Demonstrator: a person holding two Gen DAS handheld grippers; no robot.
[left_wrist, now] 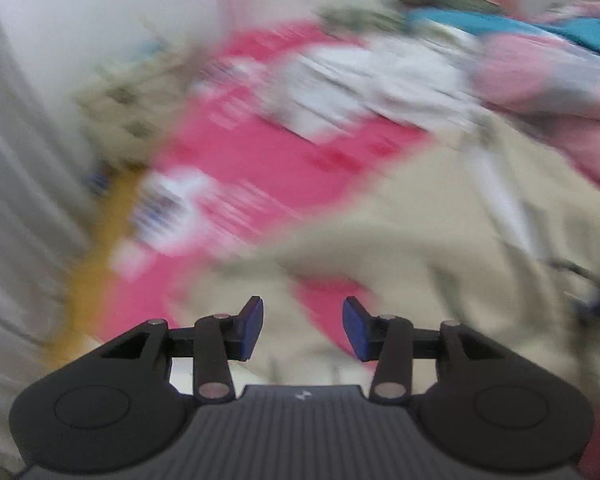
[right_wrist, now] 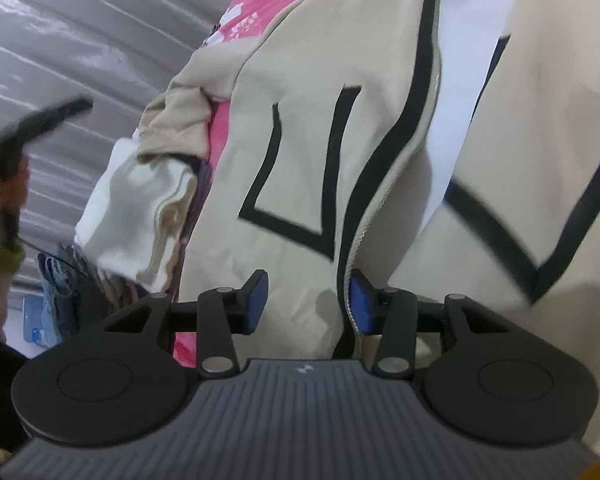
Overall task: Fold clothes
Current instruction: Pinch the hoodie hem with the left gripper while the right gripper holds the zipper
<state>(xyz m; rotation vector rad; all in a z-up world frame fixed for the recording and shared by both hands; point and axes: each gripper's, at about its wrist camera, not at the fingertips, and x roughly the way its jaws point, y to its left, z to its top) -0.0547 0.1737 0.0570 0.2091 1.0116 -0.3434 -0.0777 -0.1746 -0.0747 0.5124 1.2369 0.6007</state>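
Nearest to us, the right gripper (right_wrist: 307,302) sits with its fingers wide apart and nothing between them. The beige jacket (right_wrist: 300,152) lies directly beyond and under them. Its black-edged zipper (right_wrist: 384,184) enters the gap just inside the right fingertip (right_wrist: 359,304), which looks to be touching or just beside that edge; we cannot tell which. From there the zipper runs away from us toward the far right, so the jacket's long axis lies roughly along the fingers, not across them.

The left gripper (left_wrist: 303,328) is also spread wide and empty. Its view is heavily blurred. The same jacket (left_wrist: 440,216) fills the near right, and a pink patterned sheet (left_wrist: 260,160) shows between and beyond the fingertips. Farther off sits a heap of other clothes (left_wrist: 540,68), colours only.

We judge the right gripper nearer to a usable edge; closing on the zipper hem needs only a small shift.
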